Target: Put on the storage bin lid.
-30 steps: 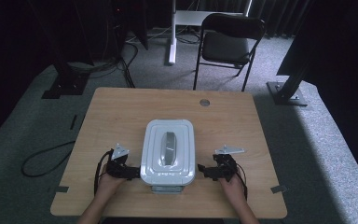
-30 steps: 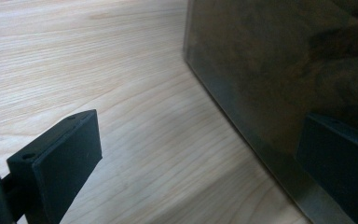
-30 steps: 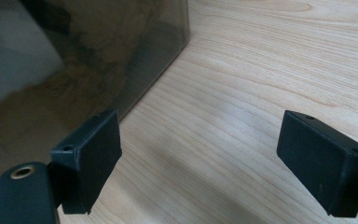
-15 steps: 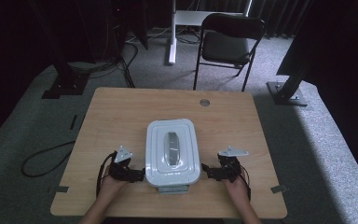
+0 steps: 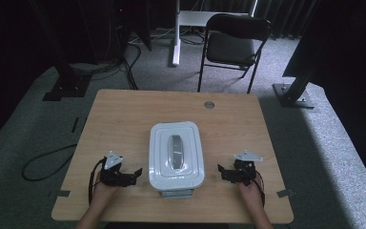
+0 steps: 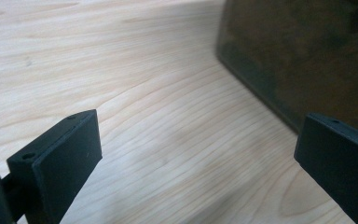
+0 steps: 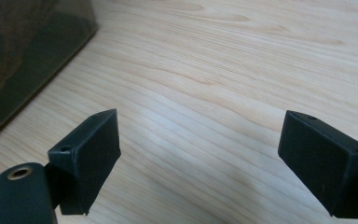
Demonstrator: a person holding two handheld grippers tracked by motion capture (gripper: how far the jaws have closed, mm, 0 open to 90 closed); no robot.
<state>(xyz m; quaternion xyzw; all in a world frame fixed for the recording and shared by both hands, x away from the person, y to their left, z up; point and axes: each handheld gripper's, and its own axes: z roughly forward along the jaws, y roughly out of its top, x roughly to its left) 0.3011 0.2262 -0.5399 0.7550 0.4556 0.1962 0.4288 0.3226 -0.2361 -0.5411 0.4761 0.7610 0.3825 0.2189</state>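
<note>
A white lidded box (image 5: 177, 155) with a grey handle on its lid (image 5: 175, 150) stands near the front middle of the wooden table (image 5: 124, 119). My left gripper (image 5: 134, 174) rests on the table just left of the box, open, its jaws pointing at the box's side. My right gripper (image 5: 223, 171) rests to the box's right, open, a short gap from it. In the left gripper view my jaws (image 6: 196, 158) stand wide apart over bare wood, the box's dark wall (image 6: 307, 56) at upper right. In the right gripper view my jaws (image 7: 200, 163) are wide apart, the box wall (image 7: 23, 51) at upper left.
A small round grommet (image 5: 209, 105) sits near the table's far edge. A black folding chair (image 5: 233, 43) stands beyond the table, with dark stands (image 5: 295, 90) and cables (image 5: 43, 162) on the grey floor around it.
Both hands have drawn back from the box's sides toward the front of the table. The box now stands on the table with nothing holding it.
</note>
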